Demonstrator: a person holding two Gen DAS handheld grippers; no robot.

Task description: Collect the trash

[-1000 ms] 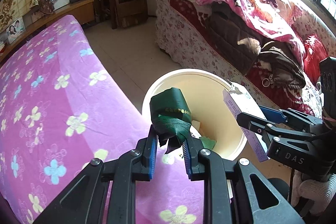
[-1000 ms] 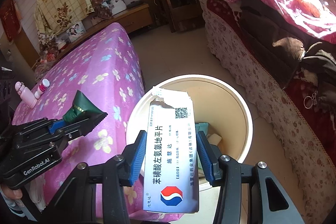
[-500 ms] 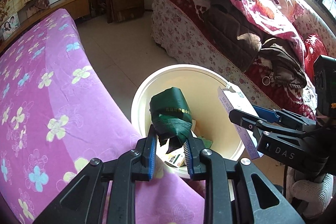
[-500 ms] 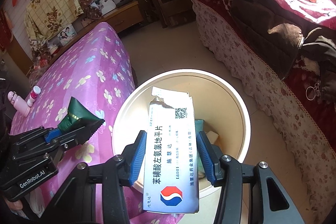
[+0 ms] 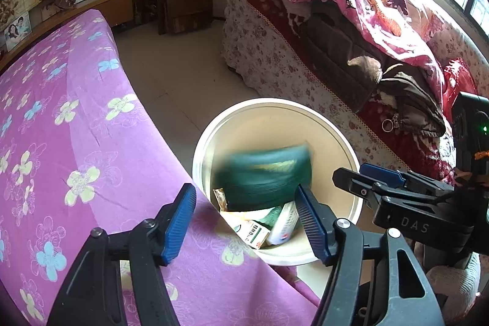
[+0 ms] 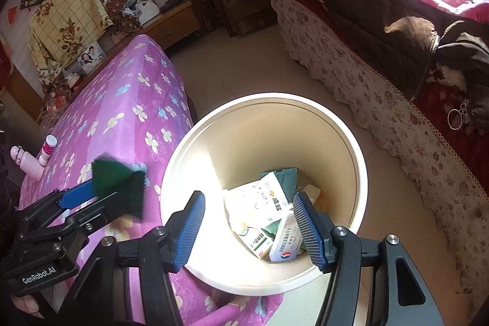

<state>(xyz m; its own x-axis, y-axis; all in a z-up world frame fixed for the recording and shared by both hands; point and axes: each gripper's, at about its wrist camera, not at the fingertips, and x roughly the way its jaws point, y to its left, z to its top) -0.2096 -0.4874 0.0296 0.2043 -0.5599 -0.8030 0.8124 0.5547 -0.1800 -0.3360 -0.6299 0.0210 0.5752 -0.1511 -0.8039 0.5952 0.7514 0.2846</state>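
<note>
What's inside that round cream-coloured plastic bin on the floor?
The round cream bin holds a white medicine box with a red-and-blue logo, a green-striped carton, a white sachet and a teal packet. The bottom underneath is covered.

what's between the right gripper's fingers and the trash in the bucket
Nothing: in the right wrist view the right gripper, jaws opening, frames only air above the white medicine box lying in the bucket.
</note>
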